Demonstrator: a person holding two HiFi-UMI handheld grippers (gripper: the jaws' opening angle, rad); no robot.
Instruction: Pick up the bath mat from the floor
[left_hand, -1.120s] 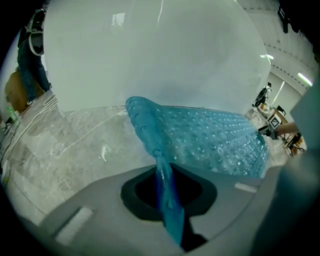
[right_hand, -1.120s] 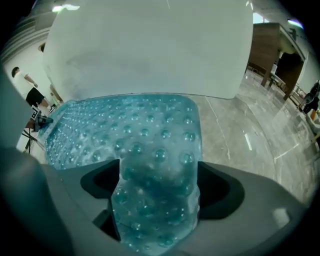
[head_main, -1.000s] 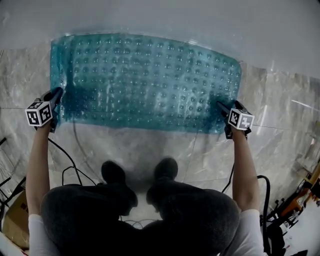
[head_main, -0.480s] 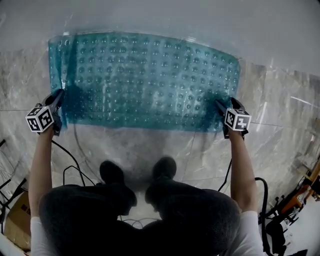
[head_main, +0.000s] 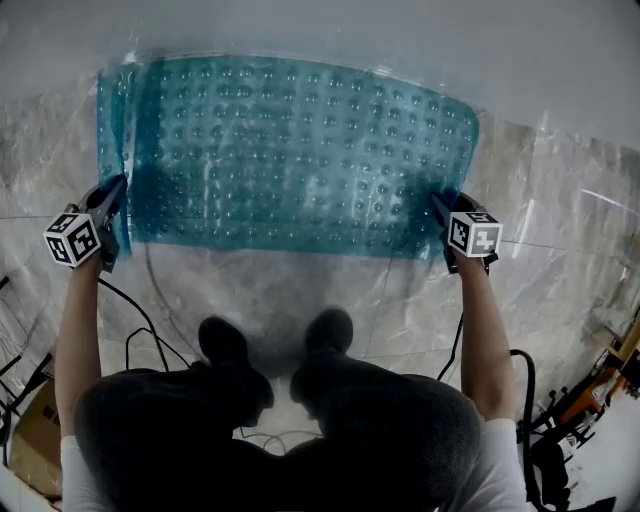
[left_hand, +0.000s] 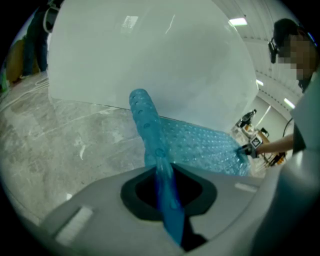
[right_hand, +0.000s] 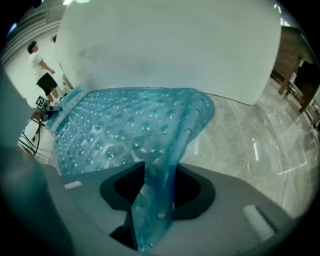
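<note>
The pale marble floor (head_main: 560, 200) spreads under and around the bath mat (head_main: 290, 150), and a white wall (head_main: 400, 30) rises along the mat's far edge. The mat, see-through blue and studded with bumps, lies spread out, and its near corners lift up to the grippers. The person's 2 dark shoes (head_main: 225, 340) stand just short of the mat's near edge. The left gripper (head_main: 115, 195) is clamped narrow on the mat's near left corner (a thin pinch of blue runs between its jaws). The right gripper (head_main: 441, 207) has its jaws closing on the near right corner, with a thicker fold of mat filling the gap. Black cables (head_main: 140, 320) trail below the mat's left corner.
</note>
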